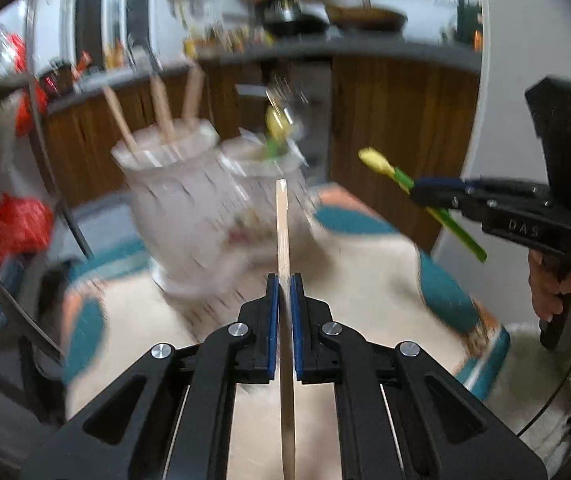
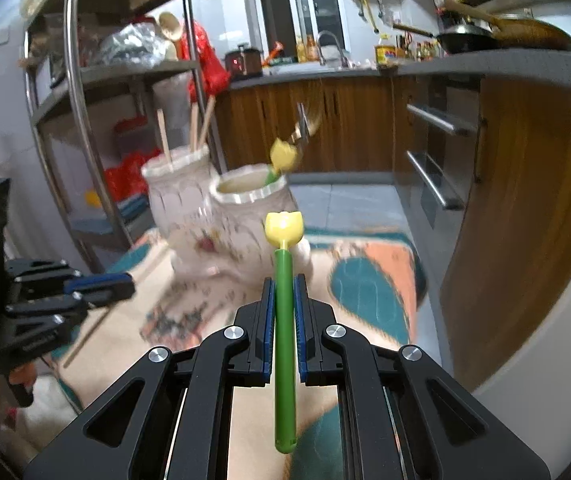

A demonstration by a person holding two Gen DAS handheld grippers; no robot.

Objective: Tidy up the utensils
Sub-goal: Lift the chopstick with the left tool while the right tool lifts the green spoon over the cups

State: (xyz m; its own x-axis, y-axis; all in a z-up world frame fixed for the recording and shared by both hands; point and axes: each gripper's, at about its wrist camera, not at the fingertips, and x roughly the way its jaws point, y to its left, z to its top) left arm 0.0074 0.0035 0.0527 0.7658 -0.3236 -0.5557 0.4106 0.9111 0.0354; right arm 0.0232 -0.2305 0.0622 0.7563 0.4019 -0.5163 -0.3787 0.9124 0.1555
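My left gripper (image 1: pixel 284 278) is shut on a pale wooden chopstick (image 1: pixel 282 228) that points up toward two white ceramic jars. The left jar (image 1: pixel 173 208) holds three wooden chopsticks (image 1: pixel 161 104). The right jar (image 1: pixel 261 184) holds a green-handled utensil with a yellow tulip top (image 1: pixel 275 124). My right gripper (image 2: pixel 284 280) is shut on a second green-handled tulip utensil (image 2: pixel 285 320), its yellow end forward, just short of the right jar (image 2: pixel 245 216). In the left wrist view that gripper (image 1: pixel 417 190) hangs at the right with the green utensil (image 1: pixel 401 178). The left gripper (image 2: pixel 129 280) shows at the right wrist view's left edge.
The jars stand on a cream tablecloth (image 2: pixel 373 288) with teal and orange patches. A metal rack (image 2: pixel 81 92) with bags stands to the left. Wooden cabinets and a grey counter (image 2: pixel 425 68) with pans run behind. A hand (image 1: pixel 549 288) grips the right tool's handle.
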